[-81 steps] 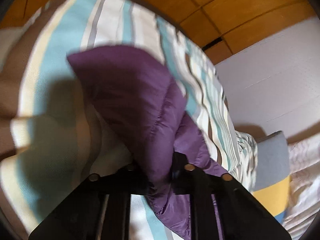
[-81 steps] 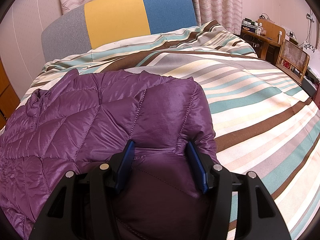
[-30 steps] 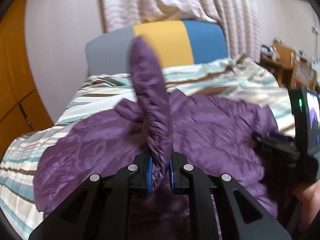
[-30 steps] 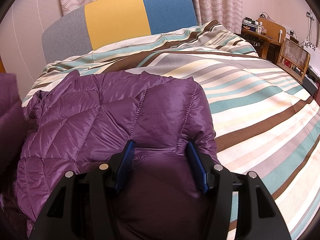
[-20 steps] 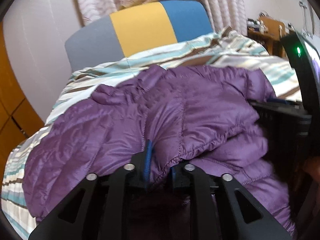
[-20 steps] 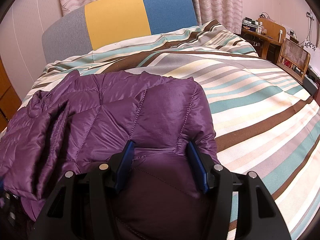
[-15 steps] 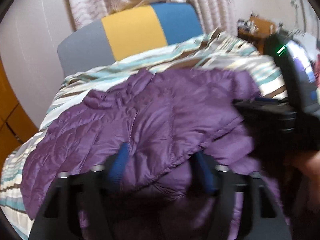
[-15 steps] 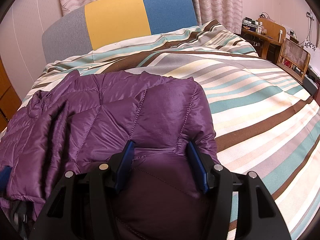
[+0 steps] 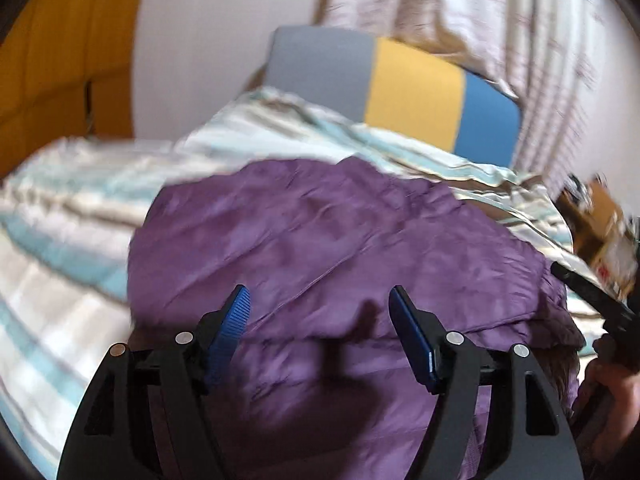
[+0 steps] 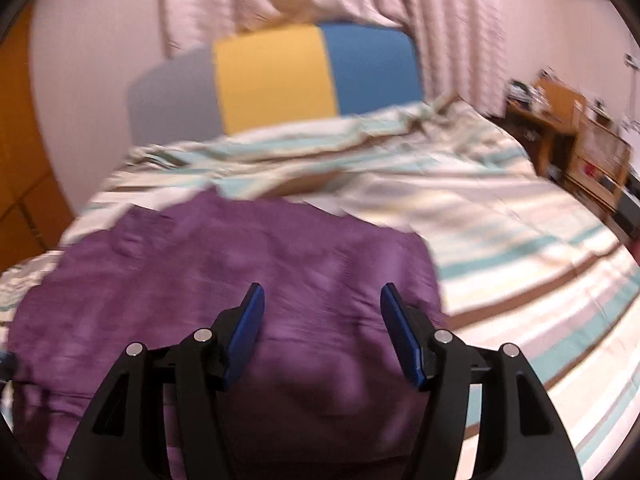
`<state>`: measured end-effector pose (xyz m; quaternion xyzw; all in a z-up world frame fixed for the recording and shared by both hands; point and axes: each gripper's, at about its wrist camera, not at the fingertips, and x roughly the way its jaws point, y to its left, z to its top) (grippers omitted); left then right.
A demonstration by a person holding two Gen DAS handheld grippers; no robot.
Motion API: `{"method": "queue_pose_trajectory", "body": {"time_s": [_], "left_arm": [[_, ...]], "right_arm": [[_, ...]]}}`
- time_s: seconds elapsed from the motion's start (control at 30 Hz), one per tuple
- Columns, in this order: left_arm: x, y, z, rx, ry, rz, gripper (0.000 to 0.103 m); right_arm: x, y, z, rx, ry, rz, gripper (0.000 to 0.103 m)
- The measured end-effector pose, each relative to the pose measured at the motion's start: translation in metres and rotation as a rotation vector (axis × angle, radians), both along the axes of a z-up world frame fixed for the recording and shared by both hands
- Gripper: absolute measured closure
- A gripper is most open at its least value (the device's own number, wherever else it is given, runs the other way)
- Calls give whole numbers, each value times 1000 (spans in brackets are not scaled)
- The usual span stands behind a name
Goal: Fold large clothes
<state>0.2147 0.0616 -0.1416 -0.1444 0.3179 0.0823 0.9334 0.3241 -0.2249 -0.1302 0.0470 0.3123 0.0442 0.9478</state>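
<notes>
The purple jacket (image 10: 248,280) lies folded on the near left part of the striped bed (image 10: 500,248); its right edge ends where bare cover runs far and right; the left gripper (image 9: 318,320) has jaws apart, holding nothing; the right gripper (image 10: 322,312) jaws are opening, above the fabric without pressing on it.

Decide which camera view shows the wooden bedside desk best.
The right wrist view: the wooden bedside desk stands whole beside the striped bed, though blurred. The left wrist view catches only a smeared corner.
</notes>
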Motion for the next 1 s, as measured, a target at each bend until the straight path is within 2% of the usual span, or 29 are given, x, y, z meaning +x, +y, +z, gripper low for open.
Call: {"method": "queue_pose_trajectory", "body": {"time_s": [0.07, 0.17, 0.23, 0.3, 0.4, 0.47, 0.6, 0.73, 0.87, 0.9, 1.0], "left_arm": [[1, 4, -7, -43, 23, 9, 32], [5, 2, -9, -41, 32, -8, 32], [6, 3, -11, -44, 41, -10, 32], [7, 6, -15, -66, 51, -10, 32], [7, 8, -18, -86, 62, -17, 32], [6, 6, -15, -74, 63, -16, 32], [0, 2, 8, -38, 5, -29, 32], [21, 7, 28, 14, -10, -10, 32], [66, 25, 20, 80, 91, 44, 32], [73, 31, 15, 85, 117, 55, 36], [93, 53, -16, 89, 219, 81, 40]], "right_arm": [[3, 30, 6, 4, 14, 88, 43], [13, 70, 2, -48, 51, 188, 46], [19, 85, -4, -91, 72, 215, 47], [25, 89, -19, -164, 113, 164, 46], [29, 73, -50, -91, 195, 162, 43], [30, 71, -52, -64, 188, 158, 43], [30, 82, -53, -108, 171, 152, 41], [33, 79, -52, -116, 166, 151, 41], [32, 81, -52, -116, 166, 151, 40], [33, 82, -53, -117, 166, 151, 40], [35, 85, -53, -116, 164, 151, 40]]}}
